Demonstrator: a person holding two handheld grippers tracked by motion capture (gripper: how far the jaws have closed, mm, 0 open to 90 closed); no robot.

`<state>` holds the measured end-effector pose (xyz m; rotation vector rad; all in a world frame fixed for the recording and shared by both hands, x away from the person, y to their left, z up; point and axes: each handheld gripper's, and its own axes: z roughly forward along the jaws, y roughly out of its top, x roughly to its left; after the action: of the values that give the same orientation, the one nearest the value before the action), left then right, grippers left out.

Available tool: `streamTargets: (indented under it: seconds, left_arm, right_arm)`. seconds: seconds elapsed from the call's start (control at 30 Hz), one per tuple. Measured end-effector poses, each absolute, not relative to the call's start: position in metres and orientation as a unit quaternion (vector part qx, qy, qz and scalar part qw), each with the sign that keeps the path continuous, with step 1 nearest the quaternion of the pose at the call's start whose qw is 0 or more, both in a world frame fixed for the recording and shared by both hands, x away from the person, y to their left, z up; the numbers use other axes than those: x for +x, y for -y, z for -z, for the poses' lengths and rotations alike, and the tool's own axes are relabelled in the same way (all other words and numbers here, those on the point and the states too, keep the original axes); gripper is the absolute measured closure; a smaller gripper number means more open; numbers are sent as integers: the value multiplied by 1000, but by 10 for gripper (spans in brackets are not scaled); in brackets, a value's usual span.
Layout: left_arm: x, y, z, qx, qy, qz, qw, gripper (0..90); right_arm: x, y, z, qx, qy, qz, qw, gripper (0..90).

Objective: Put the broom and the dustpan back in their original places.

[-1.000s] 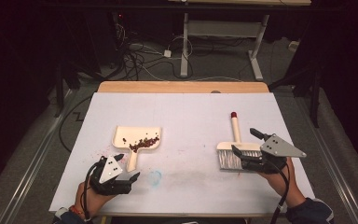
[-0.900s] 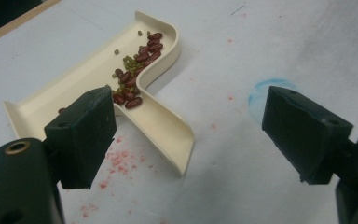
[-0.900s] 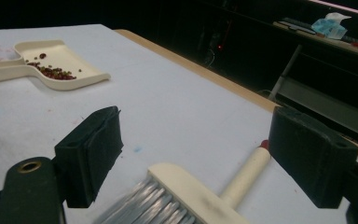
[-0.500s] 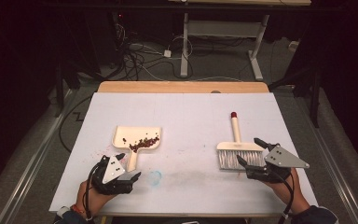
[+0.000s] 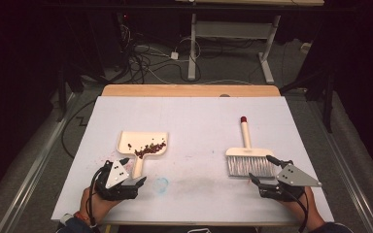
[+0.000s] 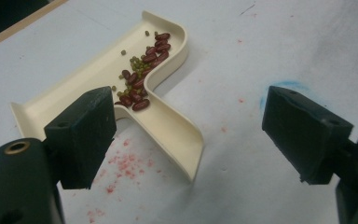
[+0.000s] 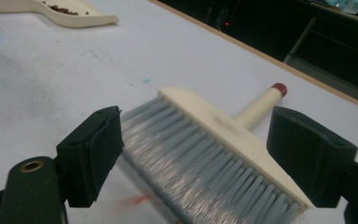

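Lying flat on the white surface (image 5: pixel 189 121), the cream dustpan (image 5: pixel 142 144) has a shallow scoop and a short handle that points back toward the person, and it holds a small heap of dark red beans (image 6: pixel 142 84) mixed with little green ones. There is one dustpan, one brush (image 5: pixel 246 158) and two tools. The brush is cream too, with a red-tipped handle pointing away from the person and grey bristles on the near side. The left tool (image 5: pixel 132 183) sits just behind the dustpan's handle end with its jaws spread wide and nothing between them; in the left gripper view the handle lies between and just ahead of the two black jaws, untouched. The right tool (image 5: pixel 264 170) is well to the right of the dustpan, just at the brush's bristles, jaws likewise wide apart and empty. Faint red specks mark the surface beside the dustpan's handle.
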<state>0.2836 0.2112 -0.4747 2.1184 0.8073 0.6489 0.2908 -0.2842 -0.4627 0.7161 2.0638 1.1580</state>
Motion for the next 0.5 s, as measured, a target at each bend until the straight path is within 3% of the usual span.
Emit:
streamTargets:
  seconds: [0.5]
  left_arm:
    - [280, -218, 472, 823, -317, -265, 391, 174]
  right_arm:
    - [289, 278, 464, 264, -797, -439, 321, 189]
